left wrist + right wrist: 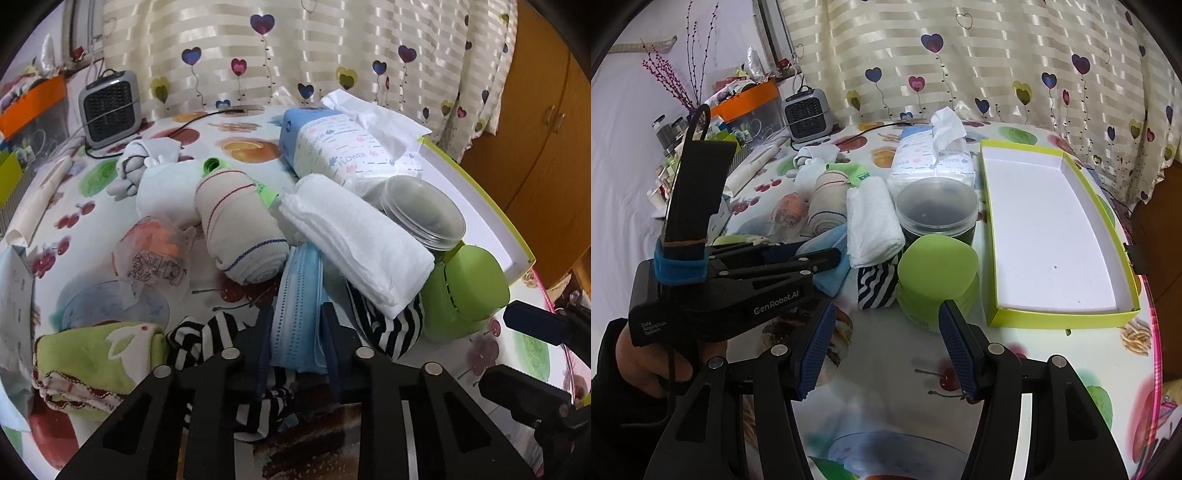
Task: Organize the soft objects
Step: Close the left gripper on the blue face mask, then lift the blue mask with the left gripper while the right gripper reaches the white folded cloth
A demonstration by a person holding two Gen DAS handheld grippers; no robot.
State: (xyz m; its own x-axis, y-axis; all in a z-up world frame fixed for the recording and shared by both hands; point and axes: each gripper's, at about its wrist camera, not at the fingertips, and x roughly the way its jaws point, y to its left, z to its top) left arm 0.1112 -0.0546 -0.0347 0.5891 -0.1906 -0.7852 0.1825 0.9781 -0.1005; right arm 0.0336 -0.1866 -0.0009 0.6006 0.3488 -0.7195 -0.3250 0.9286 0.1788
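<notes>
My left gripper (297,332) is shut on a stack of blue face masks (295,295), its pads pressing both sides of it. The stack lies over a black-and-white striped cloth (388,325). Beside it lie a folded white towel (354,240), a beige rolled bandage (236,225) and a green rabbit-print cloth (99,358). In the right wrist view my right gripper (882,347) stands open above the tablecloth, nothing between its fingers, just short of a green round container (936,277). The left gripper (812,260) shows there at the masks (829,258).
An empty white tray with a yellow-green rim (1060,317) lies at the right. A clear lidded jar (936,210), a tissue pack (931,158), a bagged orange item (155,251), white socks (147,166) and a small grey heater (809,114) stand around. A curtain hangs behind.
</notes>
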